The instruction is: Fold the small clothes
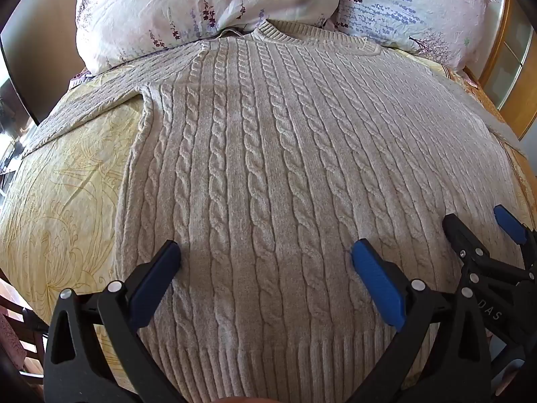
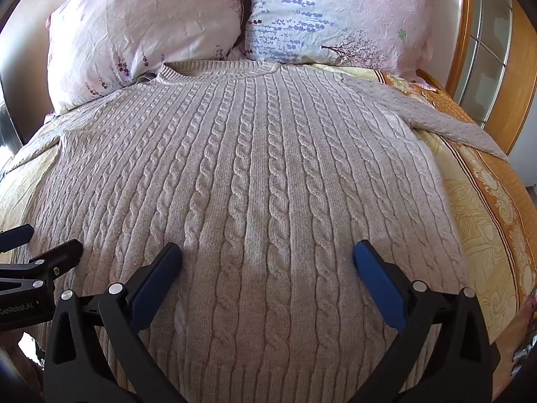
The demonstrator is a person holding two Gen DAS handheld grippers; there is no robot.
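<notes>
- Bottom of the left wrist view: left tool [image 1: 265, 255], spread wide, nothing between the pads, hovering over the lower body of the sweater [image 1: 268, 168].
- Bottom of the right wrist view: right tool [image 2: 266, 255], likewise spread wide and pinching nothing, above the same knit.
- Lower right of the left wrist view: the right tool again, just beside the left one; side by side, near the ribbed hem [image 1: 268, 362].
- Middle of both views: cream cable-knit sweater lying flat and face up on the bed [image 1: 67, 184], long axis running straight away from both tools, hem nearest, collar [image 1: 285, 30] farthest.
- Mid left of the left wrist view: one sleeve [image 1: 84, 107] stretched outward; mid right of the right wrist view: the other sleeve [image 2: 453, 124] reaching toward the bed's orange border.
- Probably nothing folded yet; each sleeve nearer to the tool on its own side.
- Top of both views: two floral pillows [image 2: 151, 33], touching or just behind the collar.
</notes>
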